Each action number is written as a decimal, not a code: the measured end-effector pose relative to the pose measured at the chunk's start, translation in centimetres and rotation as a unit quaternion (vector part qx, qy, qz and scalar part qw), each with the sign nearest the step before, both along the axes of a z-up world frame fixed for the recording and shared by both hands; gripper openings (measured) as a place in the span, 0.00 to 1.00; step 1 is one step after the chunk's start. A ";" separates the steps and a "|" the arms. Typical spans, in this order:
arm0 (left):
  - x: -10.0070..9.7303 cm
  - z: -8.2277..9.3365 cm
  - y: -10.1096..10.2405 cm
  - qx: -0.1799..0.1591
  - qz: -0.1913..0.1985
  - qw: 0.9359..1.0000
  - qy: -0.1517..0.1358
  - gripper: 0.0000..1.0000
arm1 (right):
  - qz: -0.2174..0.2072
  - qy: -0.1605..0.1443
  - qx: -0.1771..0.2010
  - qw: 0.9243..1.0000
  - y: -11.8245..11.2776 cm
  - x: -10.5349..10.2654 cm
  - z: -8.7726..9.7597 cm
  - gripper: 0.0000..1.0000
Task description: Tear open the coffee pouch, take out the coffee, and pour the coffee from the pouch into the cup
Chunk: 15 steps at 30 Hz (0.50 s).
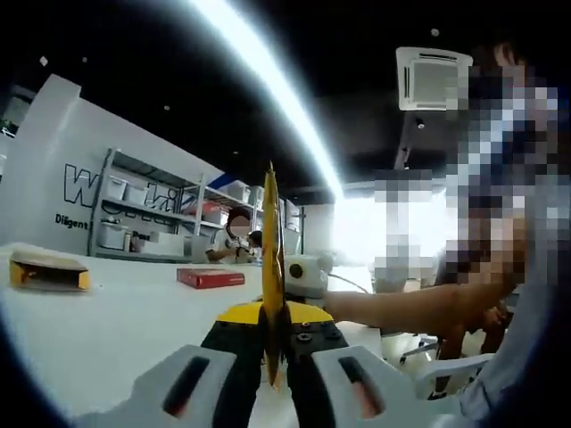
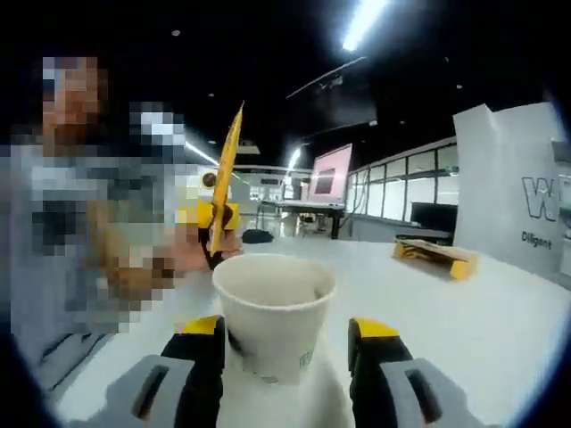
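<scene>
A yellow coffee pouch [image 1: 271, 259] stands upright and edge-on, with my left gripper [image 1: 275, 328] shut on its lower end. The right gripper view shows the same pouch [image 2: 226, 178] raised above the table behind the cup, in the left gripper [image 2: 211, 234], which a hand holds. A white paper cup [image 2: 273, 314] stands upright on the white table [image 2: 464, 330] between the jaws of my right gripper [image 2: 287, 349]. The left jaw is against the cup's wall, and a gap shows at the right jaw. I see nothing inside the cup.
A flat red box [image 1: 211, 278] and a yellow-edged cardboard box [image 1: 46, 270] lie on the table [image 1: 107, 321]; the cardboard box [image 2: 434, 256] is right of the cup. A white device [image 1: 305, 275] sits behind the pouch. A person's forearm [image 1: 401, 308] reaches in. Shelves [image 1: 152, 214] line the back wall.
</scene>
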State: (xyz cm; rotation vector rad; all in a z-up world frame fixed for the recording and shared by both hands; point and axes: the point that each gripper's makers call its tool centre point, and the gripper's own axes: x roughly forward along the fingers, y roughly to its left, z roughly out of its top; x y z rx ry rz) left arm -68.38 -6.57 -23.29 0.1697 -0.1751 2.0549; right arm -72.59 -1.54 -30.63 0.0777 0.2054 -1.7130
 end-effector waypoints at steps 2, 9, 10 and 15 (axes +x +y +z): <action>0.0 0.0 0.0 0.001 0.000 1.000 -0.001 0.10 | -0.032 0.014 0.017 0.999 0.6 1.0 -0.3 0.63; 0.0 -0.1 0.0 0.002 0.001 1.000 -0.002 0.10 | -0.244 -0.012 0.010 0.970 1.8 1.6 -0.5 0.60; 0.0 -0.1 0.0 0.002 0.001 1.000 -0.003 0.10 | -0.259 0.001 0.009 0.966 1.8 1.5 -0.2 0.59; 0.0 -0.1 0.0 0.001 0.001 1.000 -0.002 0.10 | -0.353 0.007 -0.014 0.936 2.1 0.3 0.4 0.56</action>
